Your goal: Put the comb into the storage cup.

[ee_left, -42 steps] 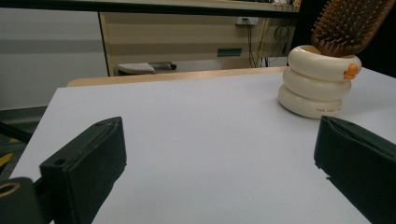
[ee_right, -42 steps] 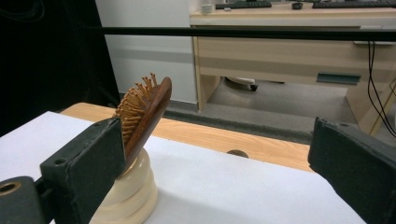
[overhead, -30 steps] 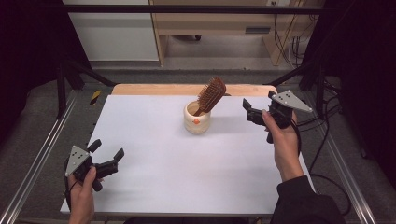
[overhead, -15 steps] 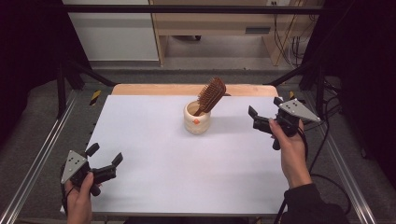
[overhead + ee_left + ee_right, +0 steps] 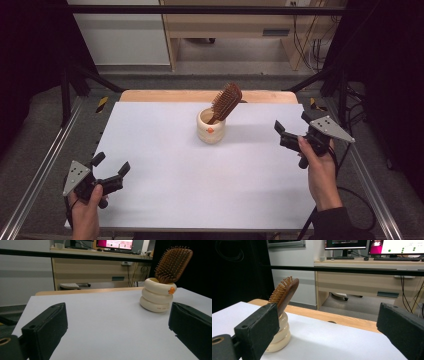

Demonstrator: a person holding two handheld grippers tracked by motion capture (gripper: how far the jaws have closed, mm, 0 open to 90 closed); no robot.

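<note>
right gripper (image 5: 290, 134) drawn back from cup (image 5: 210, 126), left gripper (image 5: 111, 171) lower, both fingers apart, hairbrush (image 5: 226, 102) unmoved

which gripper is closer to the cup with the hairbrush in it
Right. The right gripper sits just right of the cup; the left gripper is far off by the near-left corner.

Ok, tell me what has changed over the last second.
The right gripper has drawn back from the cup toward the table's right edge, jaws open and empty. The left gripper has slipped slightly nearer the person, also open. The cup and the hairbrush standing in it have not moved.
</note>
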